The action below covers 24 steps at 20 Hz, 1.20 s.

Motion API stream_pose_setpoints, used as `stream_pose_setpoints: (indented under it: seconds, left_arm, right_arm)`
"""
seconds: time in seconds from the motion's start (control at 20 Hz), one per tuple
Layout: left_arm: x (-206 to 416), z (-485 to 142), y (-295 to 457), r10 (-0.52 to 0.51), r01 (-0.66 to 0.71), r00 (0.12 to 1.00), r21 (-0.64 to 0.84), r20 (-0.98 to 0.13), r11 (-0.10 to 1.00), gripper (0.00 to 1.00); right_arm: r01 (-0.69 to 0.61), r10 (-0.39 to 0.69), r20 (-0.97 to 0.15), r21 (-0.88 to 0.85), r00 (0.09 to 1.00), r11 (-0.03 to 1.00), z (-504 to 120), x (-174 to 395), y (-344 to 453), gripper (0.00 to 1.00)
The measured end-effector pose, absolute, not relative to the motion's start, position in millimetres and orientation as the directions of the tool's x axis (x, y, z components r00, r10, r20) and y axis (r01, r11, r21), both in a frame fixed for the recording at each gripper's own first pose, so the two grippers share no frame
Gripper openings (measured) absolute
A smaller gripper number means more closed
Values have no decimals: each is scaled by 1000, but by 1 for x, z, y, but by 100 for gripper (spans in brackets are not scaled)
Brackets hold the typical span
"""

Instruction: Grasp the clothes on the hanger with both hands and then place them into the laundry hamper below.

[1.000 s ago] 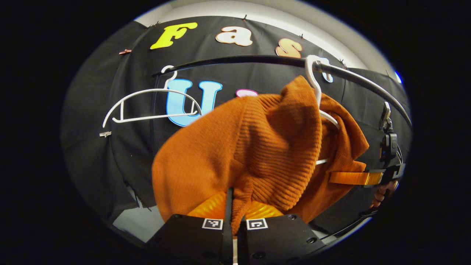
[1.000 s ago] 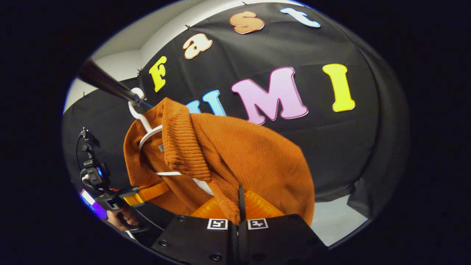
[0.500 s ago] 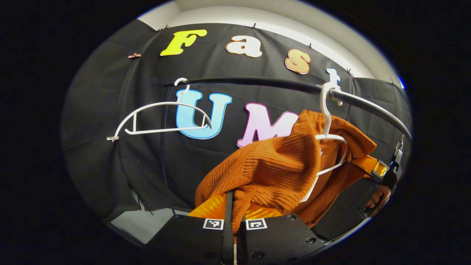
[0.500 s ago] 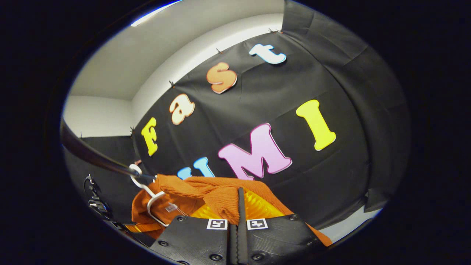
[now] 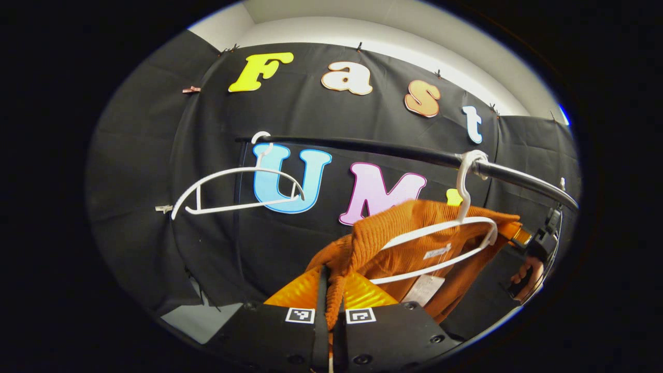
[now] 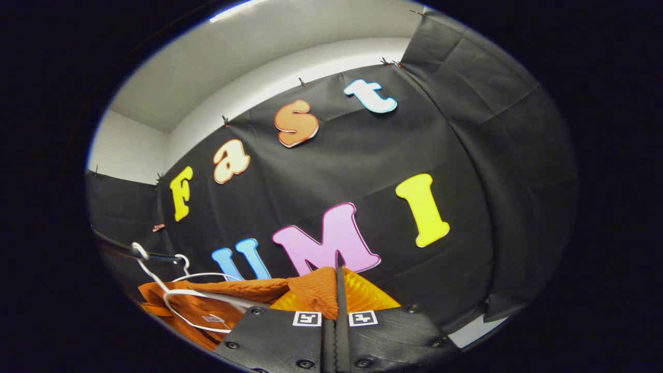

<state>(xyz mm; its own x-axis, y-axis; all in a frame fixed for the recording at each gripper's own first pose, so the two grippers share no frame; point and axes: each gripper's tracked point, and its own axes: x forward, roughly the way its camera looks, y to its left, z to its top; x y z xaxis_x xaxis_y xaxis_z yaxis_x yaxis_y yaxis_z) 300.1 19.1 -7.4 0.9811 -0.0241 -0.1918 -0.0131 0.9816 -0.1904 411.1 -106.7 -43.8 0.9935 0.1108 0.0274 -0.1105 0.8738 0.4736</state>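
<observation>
Left gripper view
Landmark: we take the black rail (image 5: 393,151) as our reference.
Open room: below the rail's left end we see the bare black cloth wall (image 5: 145,171), with an empty white hanger (image 5: 235,184) hooked there.
Edges: a second white hanger (image 5: 445,243) hooks on the rail's right part; the orange sweater (image 5: 409,248) sits below it, its neck pulled off the hanger's arms.
Left gripper (image 5: 330,305): fingers together, clamped on a fold of the sweater.
Far side: below the rail's right end we see a hand (image 5: 525,272) holding the other gripper.

Right gripper view
Open room: right of the rail (image 6: 129,251) we see wide black wall.
Edges: both hangers hook on the rail; the sweater (image 6: 233,292) lies just below it.
Right gripper (image 6: 335,305): fingers closed, pinching the sweater's edge.
</observation>
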Motion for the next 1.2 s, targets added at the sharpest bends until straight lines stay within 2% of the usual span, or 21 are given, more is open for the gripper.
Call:
stream_pose_setpoints:
  seconds: [0.15,0.2,0.35,0.7,0.95,1.2]
  left_arm:
    - [303,-1,28,-16,-15,984,-169,-178,985,7]
    - [305,-8,31,-12,-21,980,-163,-197,986,5]
    - [307,-32,45,10,-47,971,-152,-238,987,8]
    - [289,-110,100,107,-161,930,-128,-353,979,7]
    - [267,-168,97,106,-151,900,-72,-423,986,7]
    - [257,-184,43,-8,-38,901,-98,-433,994,7]
  right_arm:
    - [-90,158,-72,561,985,823,-91,412,-94,5]
    - [-87,173,-98,572,980,816,-109,408,-88,5]
    - [-78,227,-183,589,957,804,-158,389,-65,5]
    - [-152,396,-265,632,879,760,-211,318,10,5]
    - [-246,521,-248,667,817,703,-210,273,67,5]
    - [-356,626,-171,697,761,622,-181,235,117,5]
